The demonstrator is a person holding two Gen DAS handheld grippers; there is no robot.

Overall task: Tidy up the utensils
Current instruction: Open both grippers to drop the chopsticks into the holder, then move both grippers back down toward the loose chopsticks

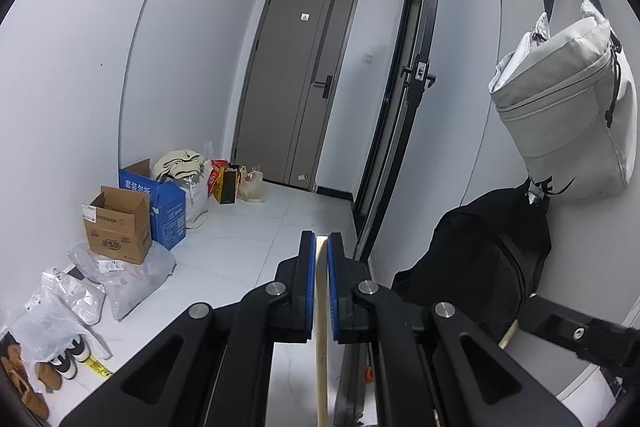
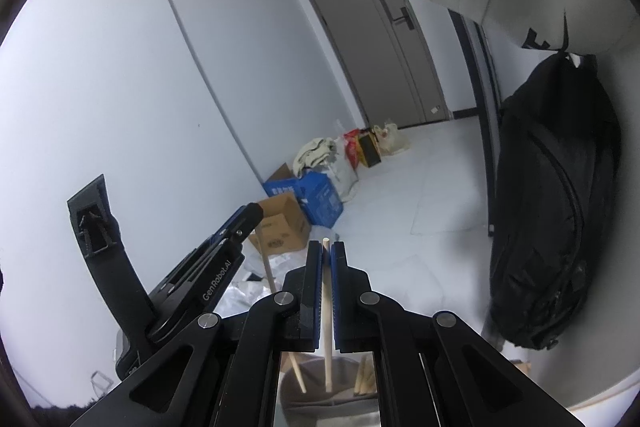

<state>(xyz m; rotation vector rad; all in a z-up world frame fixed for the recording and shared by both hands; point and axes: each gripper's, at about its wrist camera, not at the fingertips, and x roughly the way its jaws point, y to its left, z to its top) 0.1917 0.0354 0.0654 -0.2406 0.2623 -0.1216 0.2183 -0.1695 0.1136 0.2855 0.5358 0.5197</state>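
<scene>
Left gripper [image 1: 320,247] first: its blue-padded jaws are pinched tight on a pale wooden chopstick [image 1: 321,339], which runs upright between the pads, its top level with the fingertips. Sweeping left to right in the left wrist view: brown shoes [image 1: 24,383] and plastic bags [image 1: 52,315] on the white tile floor [image 1: 248,239], a brown cardboard box [image 1: 118,225] just beside a blue carton [image 1: 166,205], then a grey door [image 1: 296,83] at the far end. Further right hangs a light grey bag [image 1: 568,115] on the wall, with a black backpack [image 1: 480,267] below it.

Over to the right gripper [image 2: 327,257]: also clamped, this one on a second wooden chopstick [image 2: 327,315] whose tip pokes just above the fingertips. Its lower end reaches down to a grey container [image 2: 320,399] beneath the gripper, where a few more wooden sticks [image 2: 364,379] lean against the rim. To the left in this view the left gripper shows side-on with its own stick, and the black backpack hangs at far right.
</scene>
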